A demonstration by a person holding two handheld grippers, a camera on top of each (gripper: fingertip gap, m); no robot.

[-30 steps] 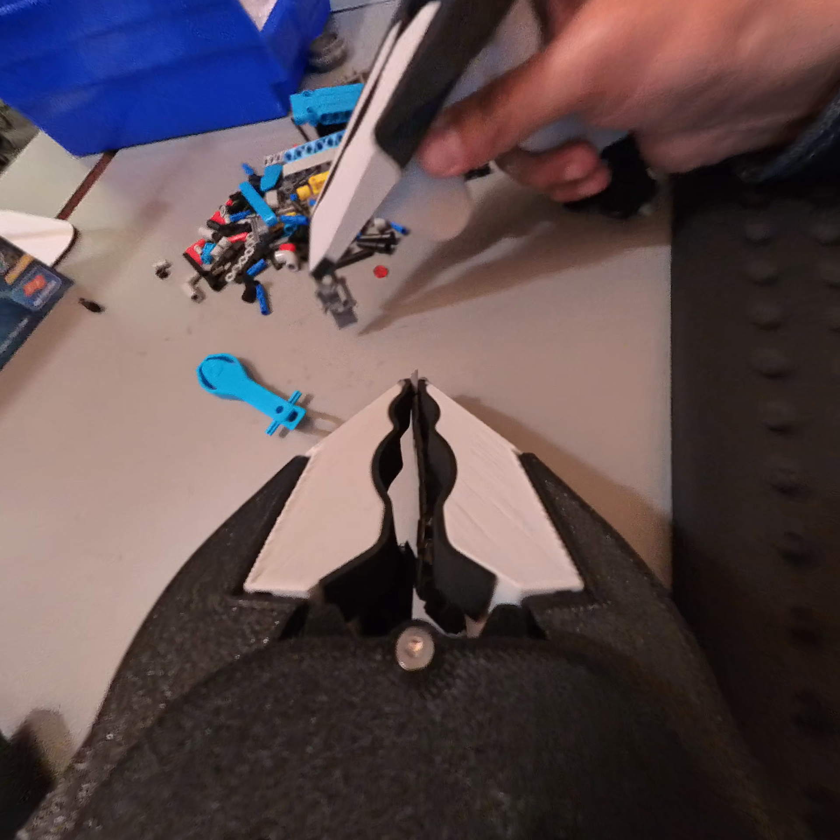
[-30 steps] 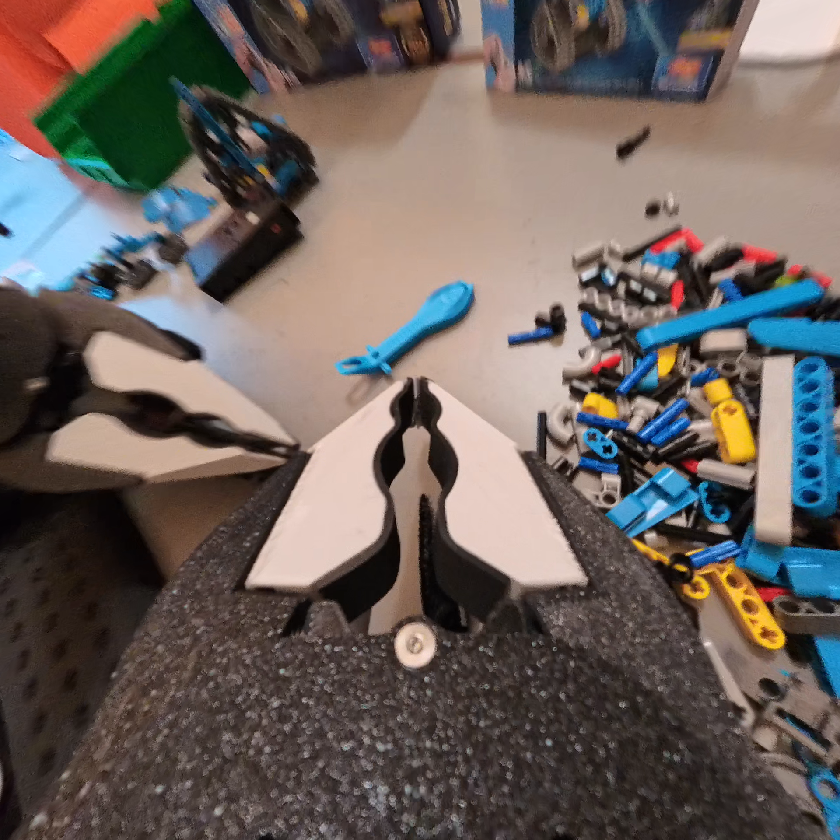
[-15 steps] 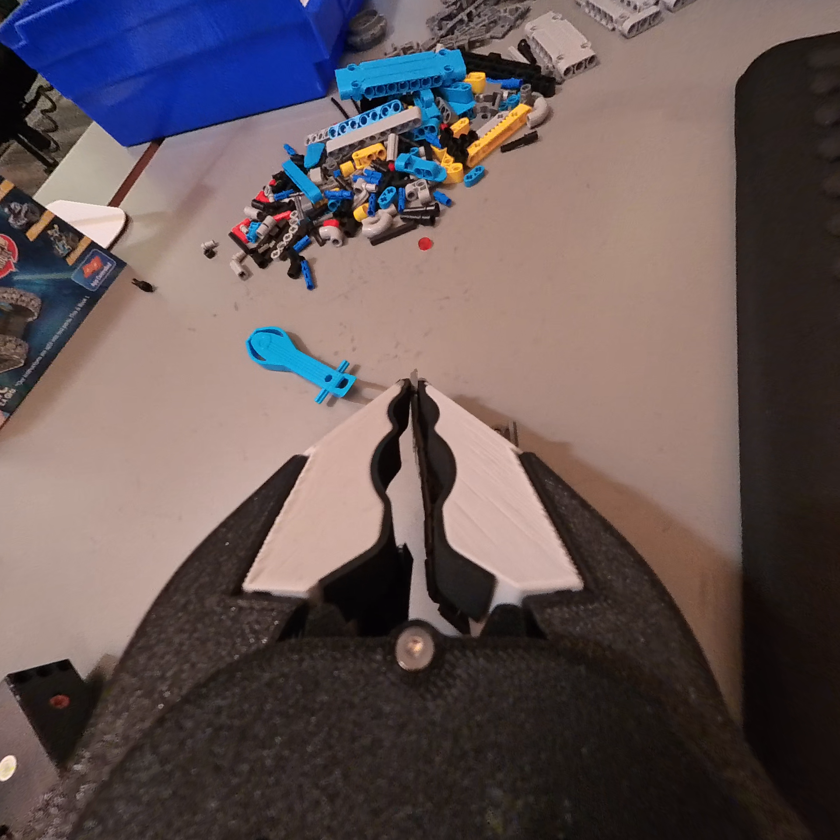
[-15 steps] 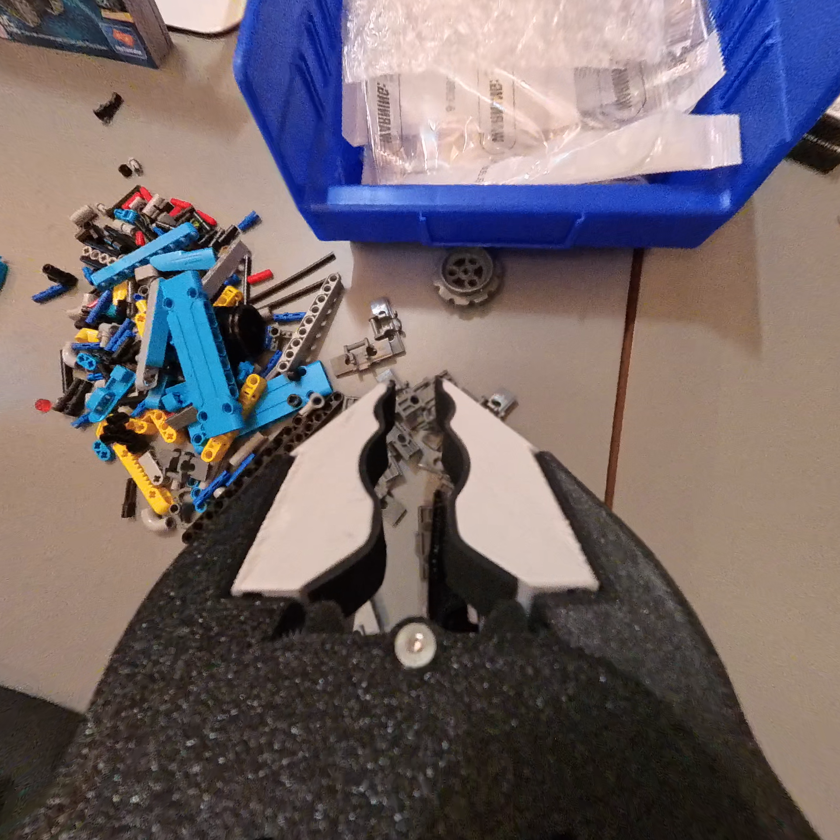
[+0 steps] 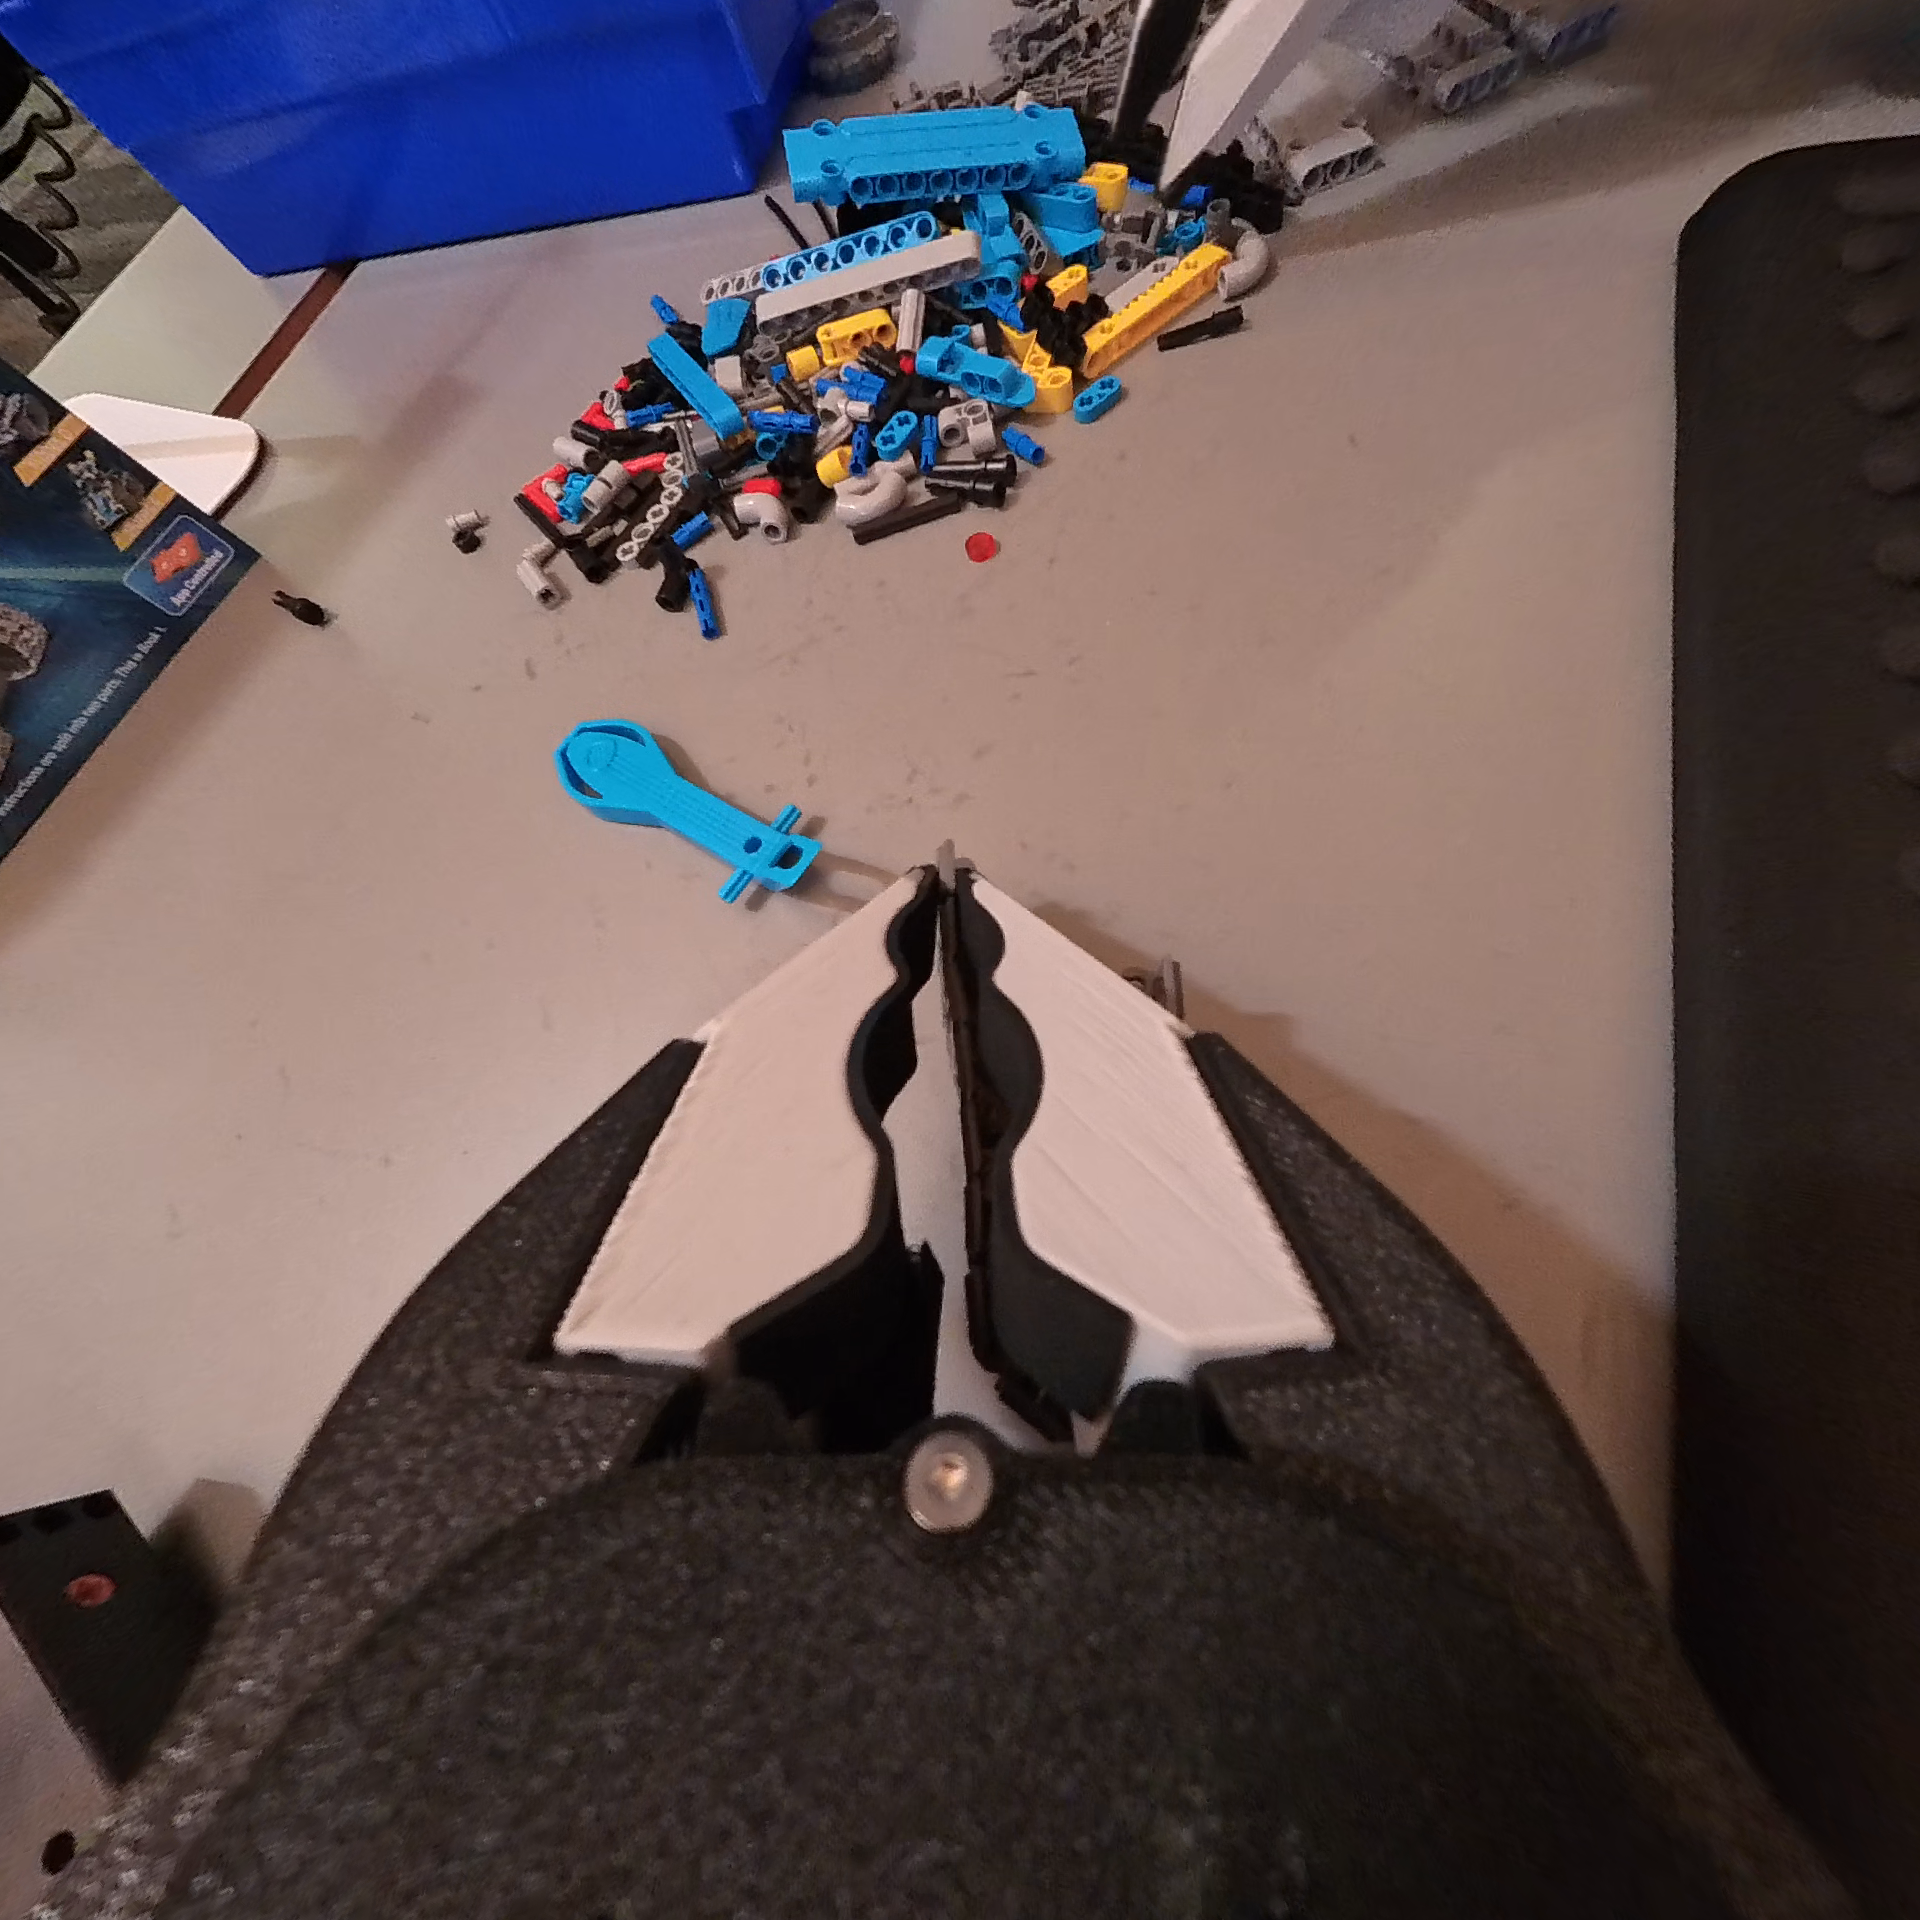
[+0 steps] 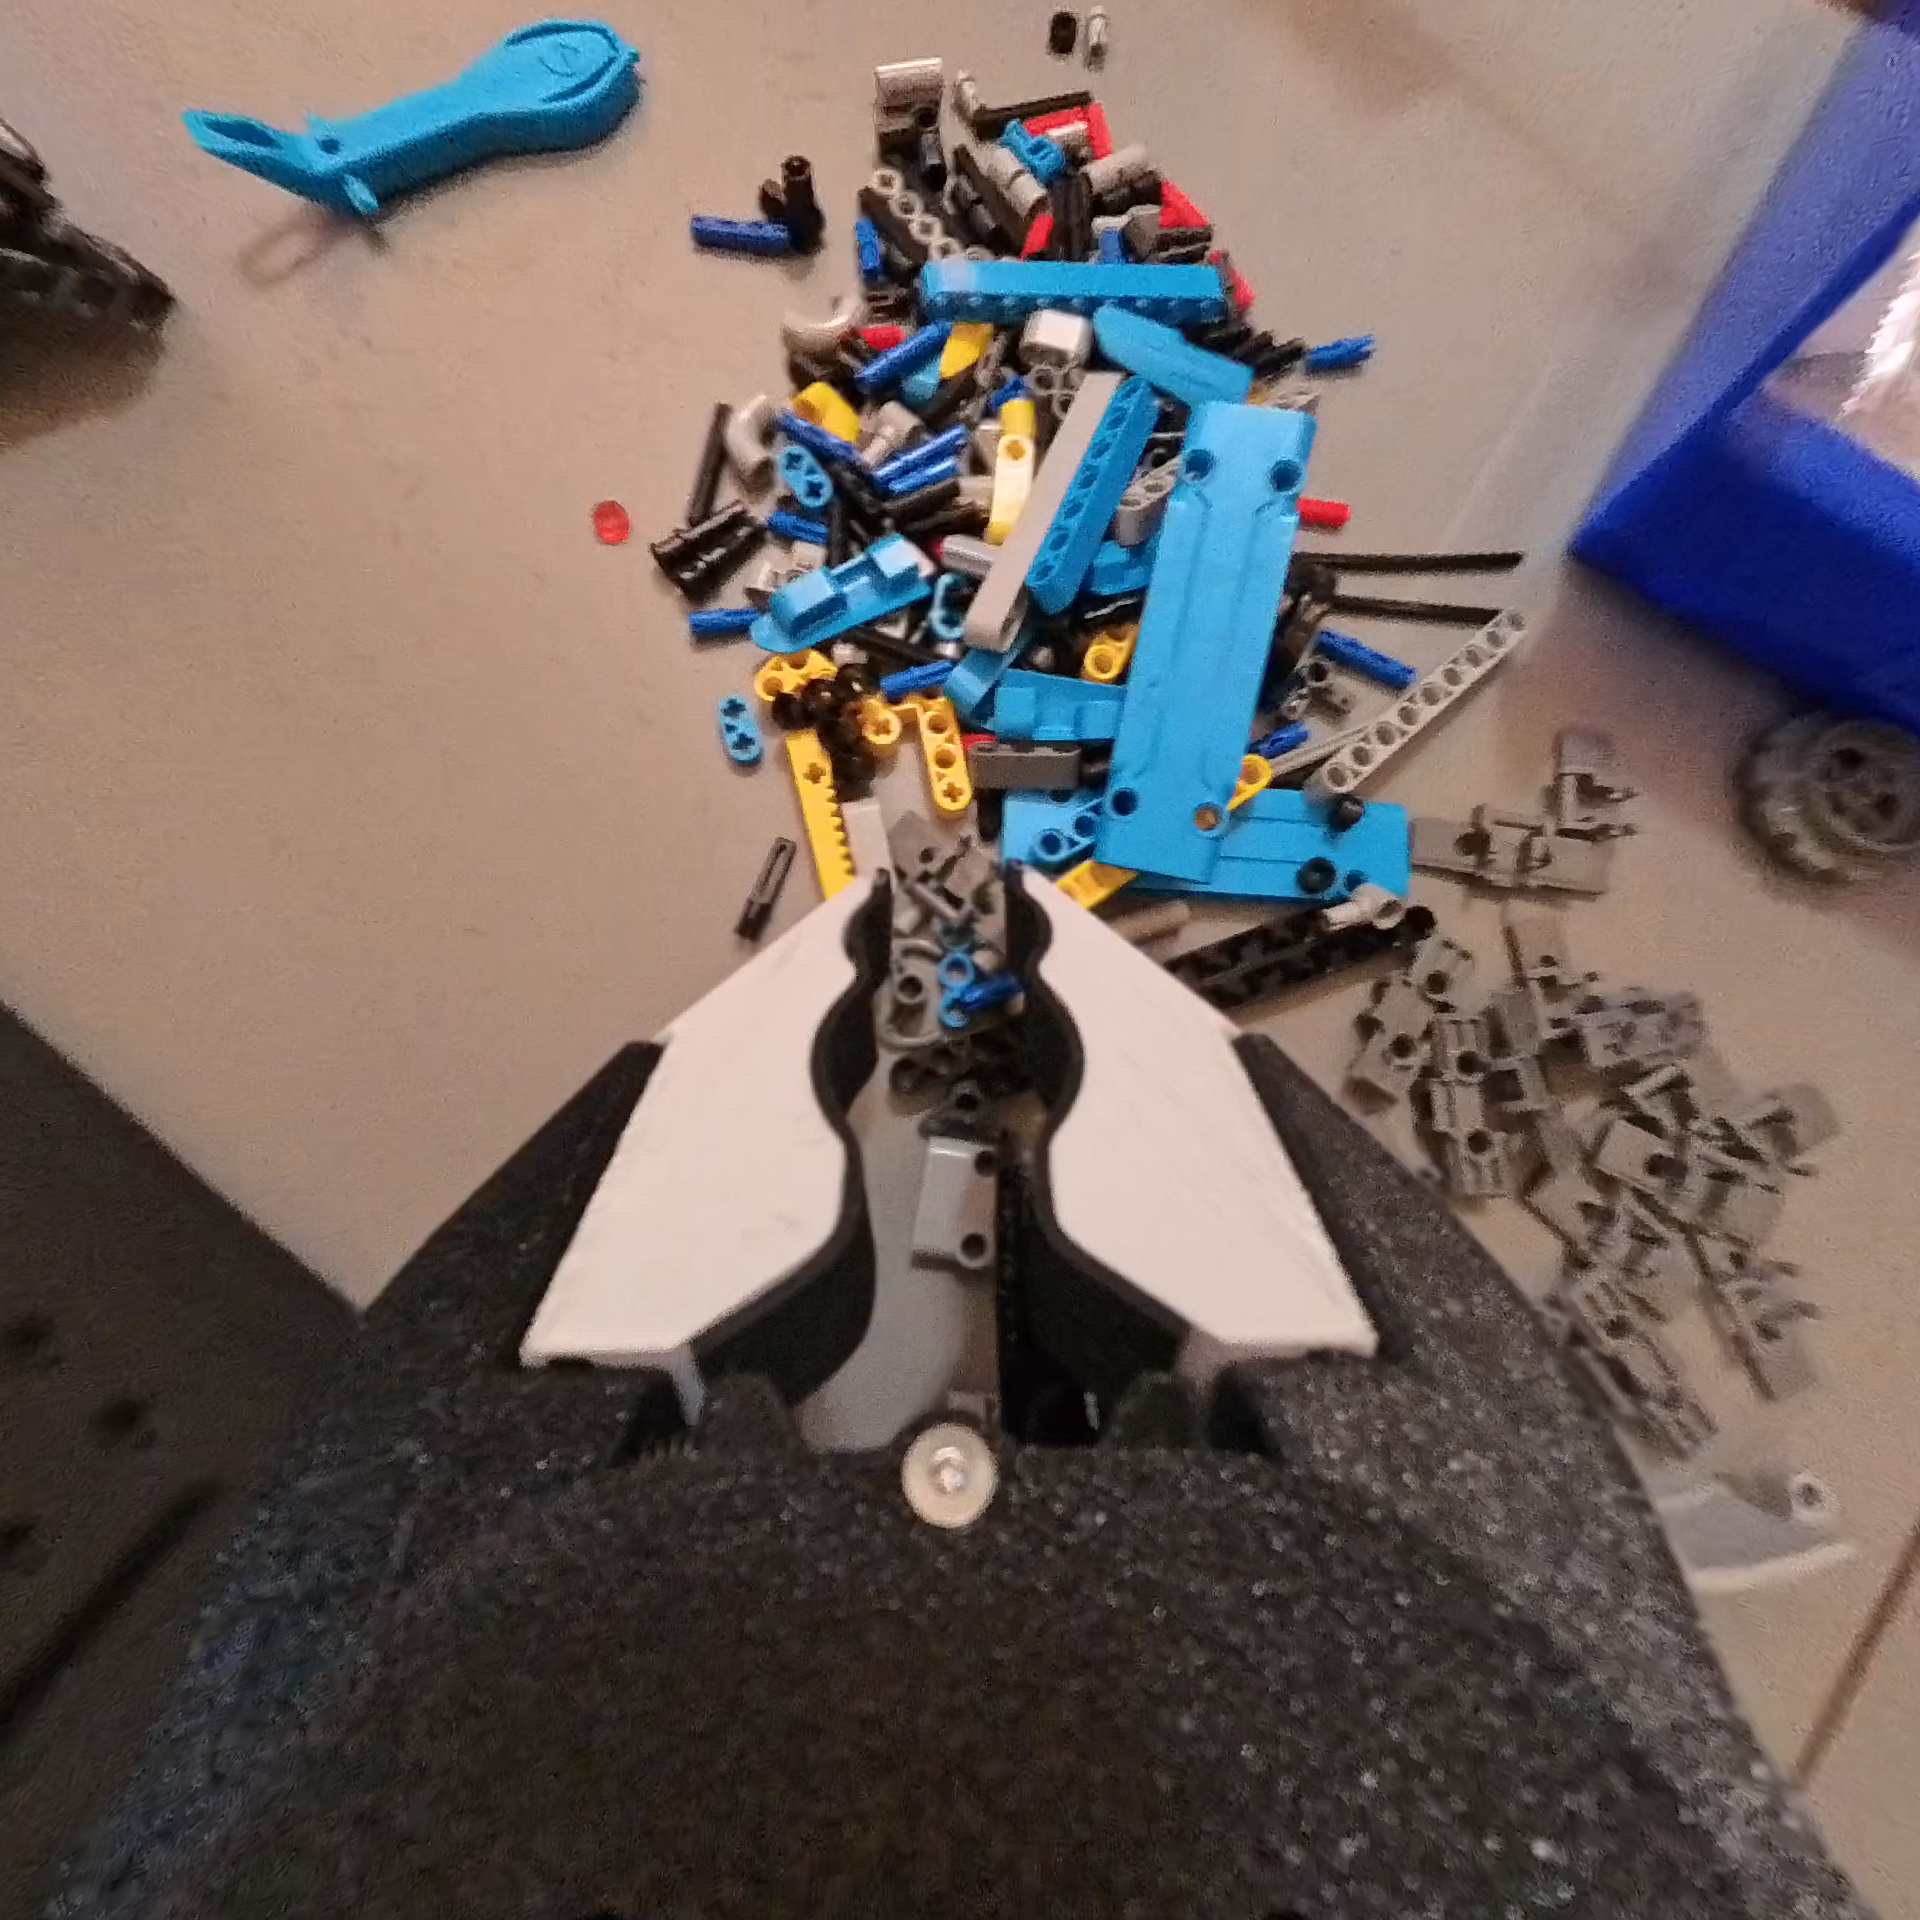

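Observation:
My left gripper [image 5: 940, 868] is shut and empty, low over the bare grey table [image 5: 1299, 779]. A light-blue flat tool [image 5: 675, 800] lies just ahead of its tips to the left. A pile of small coloured building parts [image 5: 883, 395] lies farther ahead. My right gripper [image 6: 940, 883] is open with a narrow gap, and its tips hang over the near edge of that pile [image 6: 1091, 520]. Small grey and blue parts show through the gap. A long light-blue panel [image 6: 1205, 644] lies on the pile. The right gripper also shows at the top of the left wrist view [image 5: 1195, 83].
A blue bin [image 5: 416, 114] stands behind the pile and shows in the right wrist view too [image 6: 1818, 468]. Several grey track links [image 6: 1610, 1143] and a grey wheel [image 6: 1839, 790] lie to the right. A black mat [image 5: 1808, 831], a printed box [image 5: 83, 582] and a black block [image 5: 83, 1600] border the table.
My right gripper swung from the bin and grey links over to the near edge of the coloured pile, still open. The left gripper stayed shut and hardly moved.

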